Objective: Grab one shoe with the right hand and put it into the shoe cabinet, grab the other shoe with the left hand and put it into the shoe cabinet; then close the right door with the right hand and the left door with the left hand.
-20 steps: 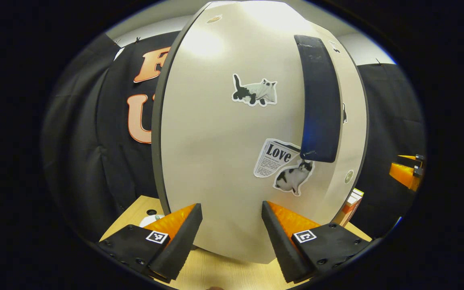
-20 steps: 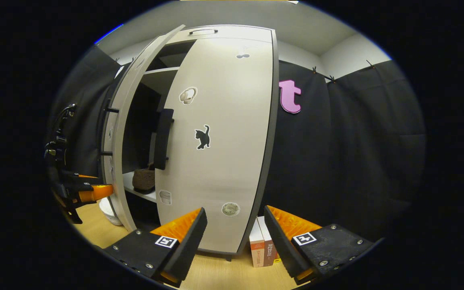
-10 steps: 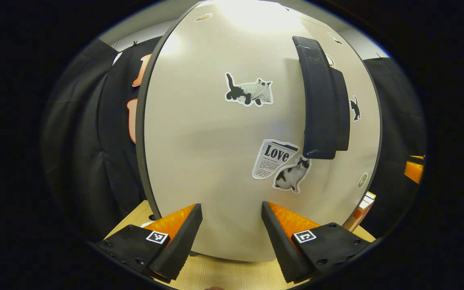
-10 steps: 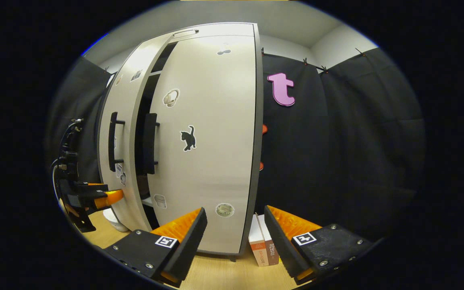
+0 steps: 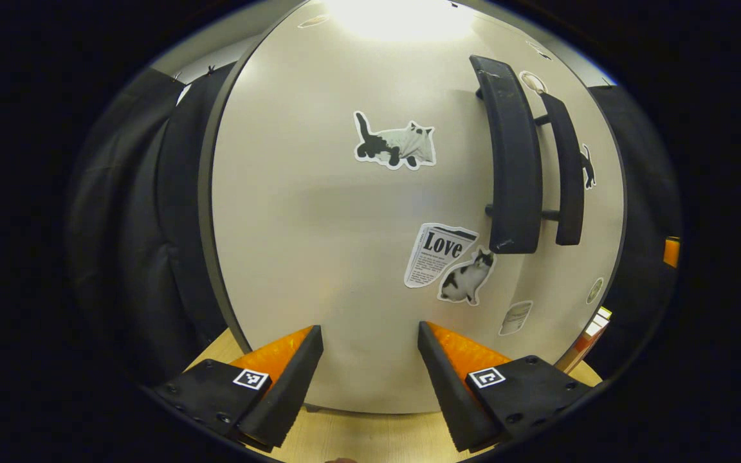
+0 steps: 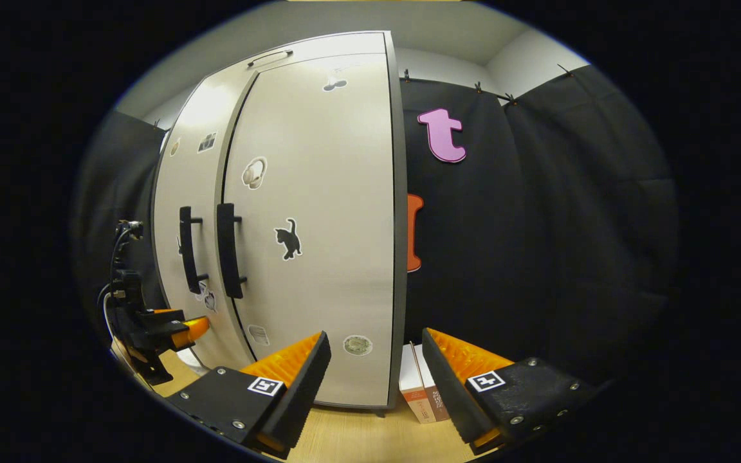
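1. Shoe cabinet [image 6: 319, 212]: both doors look flush shut.
2. Left door [image 5: 319, 212] has a newspaper sticker [image 5: 436, 254] reading "Love".
3. Left gripper [image 5: 370, 370] and right gripper [image 6: 375, 376]: fingers spread apart, holding nothing.

The left gripper [image 5: 370, 376] has its fingers spread apart, holding nothing. The right gripper [image 6: 375, 382] is the same, fingers wide.

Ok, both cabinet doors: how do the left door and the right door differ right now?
The left door carries newspaper and cat stickers low beside its handle; the right door carries one black cat sticker at mid height. The left gripper is up against the left door; the right gripper is not touching the right door. Both doors look shut, each with a dark vertical handle by the centre seam.
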